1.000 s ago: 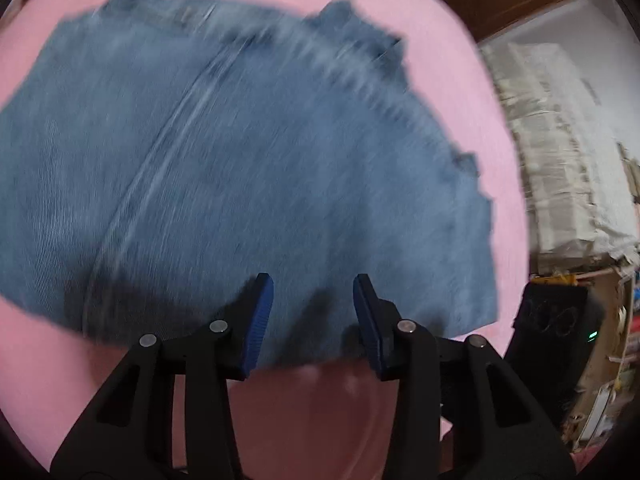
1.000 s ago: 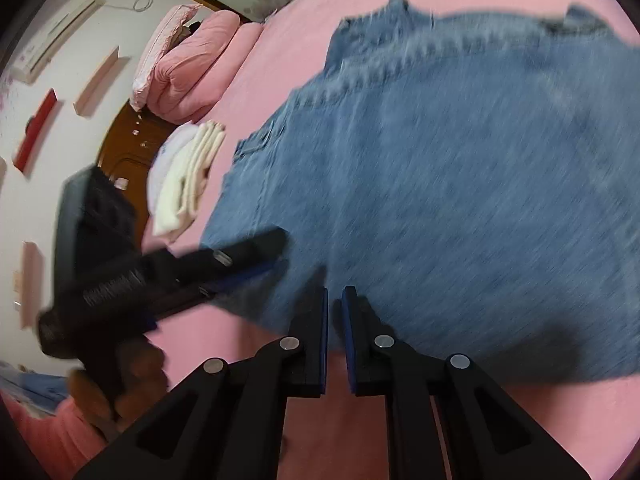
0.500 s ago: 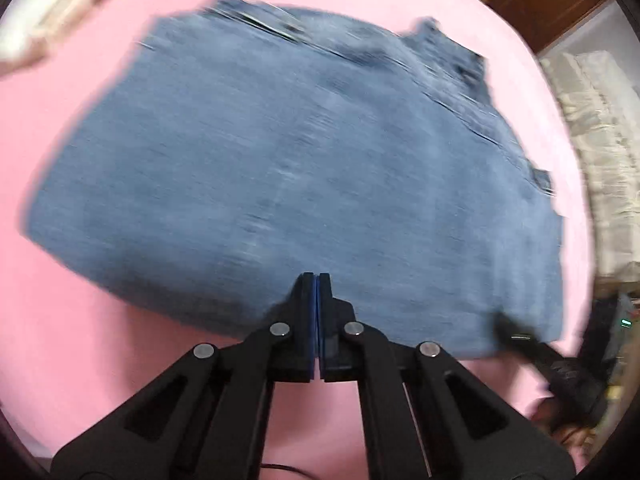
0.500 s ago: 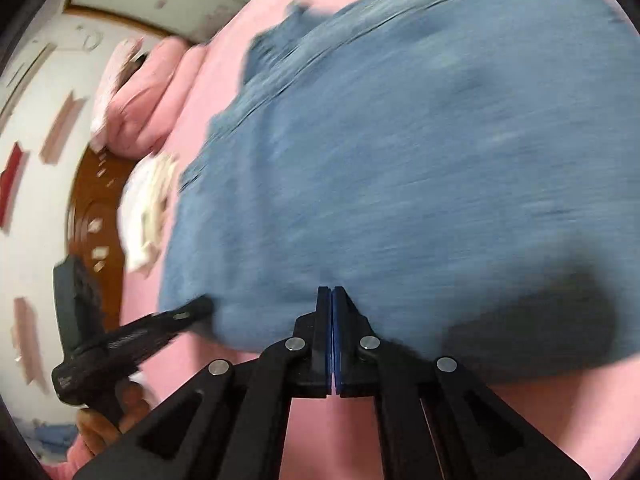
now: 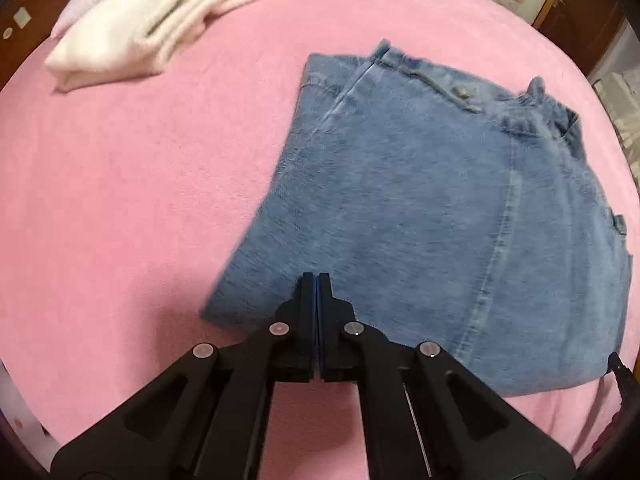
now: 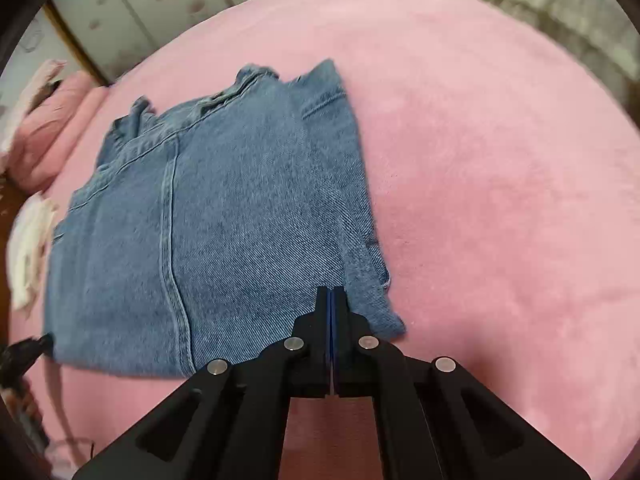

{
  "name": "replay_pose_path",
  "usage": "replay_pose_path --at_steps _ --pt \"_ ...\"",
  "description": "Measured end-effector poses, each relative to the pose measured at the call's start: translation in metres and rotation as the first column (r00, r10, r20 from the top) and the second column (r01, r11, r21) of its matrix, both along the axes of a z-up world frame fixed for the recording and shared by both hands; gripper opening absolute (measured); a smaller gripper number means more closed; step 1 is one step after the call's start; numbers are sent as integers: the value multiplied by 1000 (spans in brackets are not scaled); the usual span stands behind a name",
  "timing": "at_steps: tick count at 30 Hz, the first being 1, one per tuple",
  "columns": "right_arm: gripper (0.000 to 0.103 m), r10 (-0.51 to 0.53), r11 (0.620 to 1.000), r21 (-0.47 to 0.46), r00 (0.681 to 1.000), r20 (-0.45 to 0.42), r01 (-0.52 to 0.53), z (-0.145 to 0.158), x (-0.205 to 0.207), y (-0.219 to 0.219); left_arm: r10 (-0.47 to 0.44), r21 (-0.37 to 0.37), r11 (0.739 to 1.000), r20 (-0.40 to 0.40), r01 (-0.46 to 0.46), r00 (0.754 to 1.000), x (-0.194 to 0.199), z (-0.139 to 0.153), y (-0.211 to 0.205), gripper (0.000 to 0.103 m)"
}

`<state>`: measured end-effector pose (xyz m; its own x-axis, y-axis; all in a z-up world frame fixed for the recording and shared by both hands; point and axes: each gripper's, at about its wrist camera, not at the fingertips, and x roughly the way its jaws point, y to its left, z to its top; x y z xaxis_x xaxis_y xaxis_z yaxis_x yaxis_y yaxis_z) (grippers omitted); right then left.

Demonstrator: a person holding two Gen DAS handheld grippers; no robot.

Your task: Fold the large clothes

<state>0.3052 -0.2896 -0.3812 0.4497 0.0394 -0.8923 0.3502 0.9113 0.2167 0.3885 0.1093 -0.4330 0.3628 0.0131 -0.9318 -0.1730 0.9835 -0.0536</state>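
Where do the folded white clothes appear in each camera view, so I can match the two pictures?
Left wrist view: folded white clothes lie at the upper left, beyond the jeans.
Right wrist view: blurred white patch at the left edge, probably the same pile.
Shared landmark: the jeans on the pink bedcover.

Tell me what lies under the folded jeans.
The folded jeans rest on the pink blanket, which shows all around them. Whatever lies directly beneath the denim, and its inner folded layers, is covered.
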Motion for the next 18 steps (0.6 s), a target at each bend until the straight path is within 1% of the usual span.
replay_pose_path --at_steps 1,2,3,4,5,7,8,9,11,13,14,16,18 --pt "0 -25 1000 -14 999 33 26 9 -3 9 -19 -59 998 27 21 999 -8 9 -9 1" --pt "0 -25 1000 12 996 89 24 22 -9 17 -55 -101 993 39 59 998 -9 16 -20 1" --pt "0 -8 999 37 992 128 4 31 -9 35 -99 -137 985 41 104 994 -11 22 -30 1" --pt "0 16 998 62 986 165 -26 38 -13 46 -153 -181 971 30 156 988 -17 24 -48 1" --pt "0 44 993 101 981 191 -64 42 -16 61 -184 -220 958 23 184 983 -25 27 -58 1" --pt "0 105 959 241 978 183 -148 33 -13 97 -241 -293 928 0 230 971 -27 23 -86 1" --pt "0 131 936 304 977 170 -178 26 -12 113 -268 -314 915 -7 252 963 -28 20 -101 1" --pt "0 154 919 340 976 156 -200 19 -11 126 -292 -319 907 -11 273 956 -26 17 -115 1" --pt "0 181 910 349 973 146 -222 10 -8 150 -329 -323 896 -19 306 944 -22 7 -136 1" --pt "0 217 899 356 966 140 -253 -1 0 171 -347 -364 875 -14 319 938 -14 -1 -150 1" --pt "0 242 894 354 962 131 -273 -7 5 179 -346 -379 870 -16 315 938 -7 -7 -154 1" --pt "0 267 883 364 955 129 -296 -15 21 199 -336 -392 869 -17 303 942 14 -18 -157 1" --pt "0 266 876 374 951 155 -306 -18 37 202 -314 -393 873 -3 288 949 44 -25 -159 1"
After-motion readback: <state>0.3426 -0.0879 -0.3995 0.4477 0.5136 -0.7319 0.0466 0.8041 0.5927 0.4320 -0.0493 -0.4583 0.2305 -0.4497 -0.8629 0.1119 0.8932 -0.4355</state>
